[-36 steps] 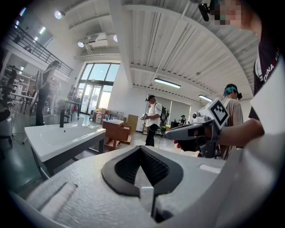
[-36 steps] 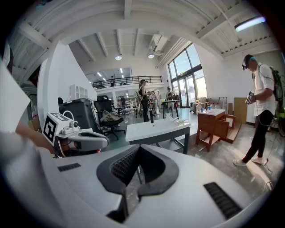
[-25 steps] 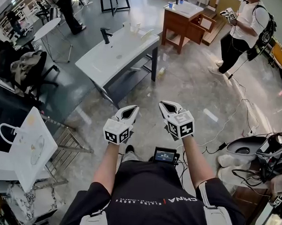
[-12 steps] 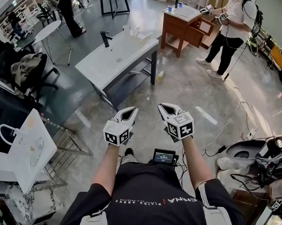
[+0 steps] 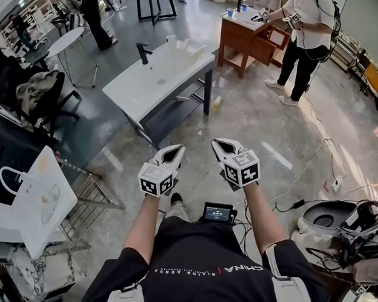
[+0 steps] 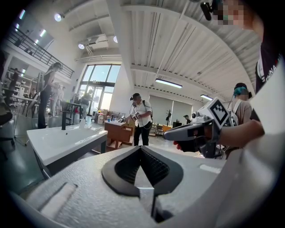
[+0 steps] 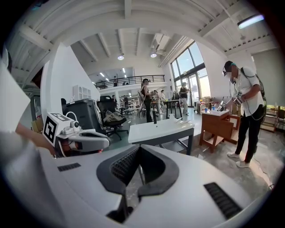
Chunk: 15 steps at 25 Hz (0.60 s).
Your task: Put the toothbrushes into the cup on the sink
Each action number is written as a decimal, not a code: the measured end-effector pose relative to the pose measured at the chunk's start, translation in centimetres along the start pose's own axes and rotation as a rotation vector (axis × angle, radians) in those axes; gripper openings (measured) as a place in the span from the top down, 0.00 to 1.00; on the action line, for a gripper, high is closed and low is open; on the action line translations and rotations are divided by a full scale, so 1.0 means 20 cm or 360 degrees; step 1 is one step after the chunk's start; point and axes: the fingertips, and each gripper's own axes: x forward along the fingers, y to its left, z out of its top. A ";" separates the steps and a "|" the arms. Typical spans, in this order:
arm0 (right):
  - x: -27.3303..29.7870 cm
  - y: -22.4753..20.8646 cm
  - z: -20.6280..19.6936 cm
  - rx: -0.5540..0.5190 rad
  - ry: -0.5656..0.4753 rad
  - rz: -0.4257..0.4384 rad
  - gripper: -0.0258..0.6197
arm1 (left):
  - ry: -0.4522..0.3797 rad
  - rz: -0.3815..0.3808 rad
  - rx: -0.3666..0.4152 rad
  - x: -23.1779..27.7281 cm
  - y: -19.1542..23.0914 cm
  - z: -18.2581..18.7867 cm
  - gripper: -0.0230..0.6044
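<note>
White-shirted person point(image 5: 305, 30) nearer cabinet point(image 5: 233, 38) beyond sink point(image 5: 156, 77)

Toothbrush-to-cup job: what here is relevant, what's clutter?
Job: white sink; cup and toothbrushes at its far end; left gripper and right gripper, both shut, empty.
Clutter: wooden cabinet; standing person; white paper bag; jacket; round table.

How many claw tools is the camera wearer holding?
2: the left gripper and the right gripper, held out side by side above the floor, both shut and empty.
</note>
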 end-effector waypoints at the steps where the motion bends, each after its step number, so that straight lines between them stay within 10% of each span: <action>1: 0.01 -0.01 0.01 0.0003 0.0001 0.0002 0.95 | 0.0004 0.0002 -0.0006 0.01 0.02 0.00 0.95; 15: 0.30 -0.43 0.06 0.0099 0.0087 -0.0163 0.95 | 0.0062 -0.0124 -0.0032 0.44 0.36 0.05 0.95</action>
